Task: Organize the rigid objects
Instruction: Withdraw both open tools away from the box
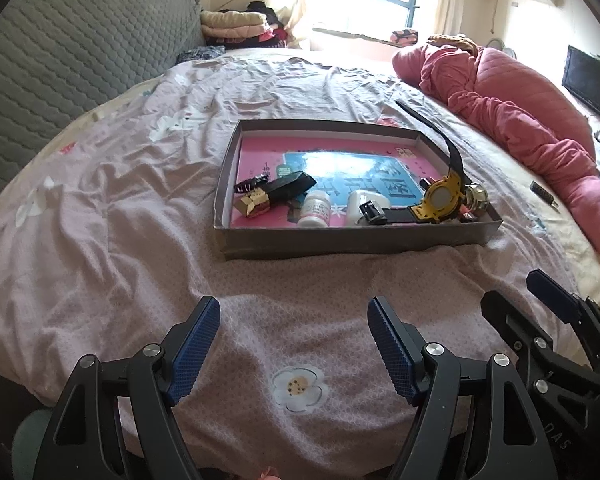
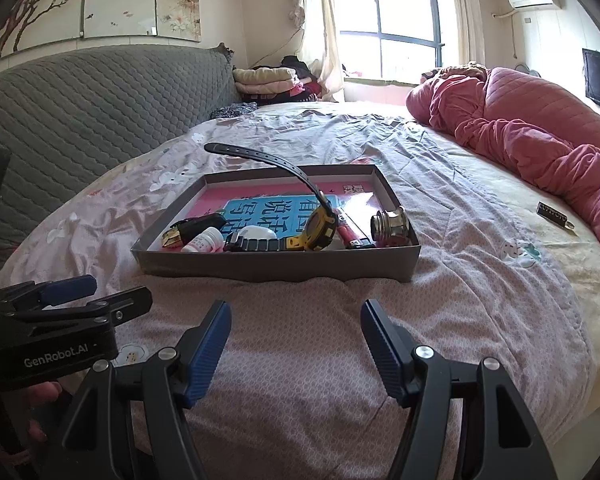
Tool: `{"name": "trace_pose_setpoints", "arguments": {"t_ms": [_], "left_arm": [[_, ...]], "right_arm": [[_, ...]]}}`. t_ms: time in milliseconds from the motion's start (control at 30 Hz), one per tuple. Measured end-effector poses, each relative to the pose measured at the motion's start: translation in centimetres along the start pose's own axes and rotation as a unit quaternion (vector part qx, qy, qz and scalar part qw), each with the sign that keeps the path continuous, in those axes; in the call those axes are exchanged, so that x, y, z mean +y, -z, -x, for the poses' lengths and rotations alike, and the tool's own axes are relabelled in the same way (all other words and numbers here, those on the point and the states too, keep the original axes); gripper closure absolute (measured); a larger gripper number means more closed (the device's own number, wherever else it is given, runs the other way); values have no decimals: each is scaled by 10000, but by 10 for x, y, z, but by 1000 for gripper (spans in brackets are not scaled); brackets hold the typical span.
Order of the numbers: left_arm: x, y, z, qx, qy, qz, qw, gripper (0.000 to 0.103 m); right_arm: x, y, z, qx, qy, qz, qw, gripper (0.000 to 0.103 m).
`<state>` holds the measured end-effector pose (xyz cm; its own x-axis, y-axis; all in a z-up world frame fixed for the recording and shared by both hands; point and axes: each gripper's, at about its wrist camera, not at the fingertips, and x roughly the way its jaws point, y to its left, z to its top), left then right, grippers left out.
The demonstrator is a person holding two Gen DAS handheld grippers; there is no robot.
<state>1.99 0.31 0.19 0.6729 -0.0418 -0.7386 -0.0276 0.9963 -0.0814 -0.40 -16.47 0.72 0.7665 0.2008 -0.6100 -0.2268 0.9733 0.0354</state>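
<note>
Both my claws, left [image 1: 294, 312] and right [image 2: 296, 314], gape empty over the bed [image 1: 100, 208]. Ahead sits the tray [image 2: 276, 266], holding a watch [image 2: 320, 230].

I hold my left gripper [image 1: 294, 322] low and level, its blue-padded fingers [image 1: 198, 344] spread wide with nothing between them. My right gripper [image 2: 296, 324] sits just beside it, level too, jaws equally wide and empty. Each shows at the edge of the other's view, side by side.
</note>
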Motion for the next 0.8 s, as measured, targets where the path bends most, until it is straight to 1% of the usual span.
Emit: {"name": "trace_pose_setpoints", "arguments": {"t_ms": [300,800], "left_arm": [[-7,11,2,63,40,46,10000,26],[-6,13,-4,133,-26,46,9999,26]], "right_arm": [[0,1,1,7,37,2,10000,36],[-1,4,-9,142,-2,-41,9999,36]]}}
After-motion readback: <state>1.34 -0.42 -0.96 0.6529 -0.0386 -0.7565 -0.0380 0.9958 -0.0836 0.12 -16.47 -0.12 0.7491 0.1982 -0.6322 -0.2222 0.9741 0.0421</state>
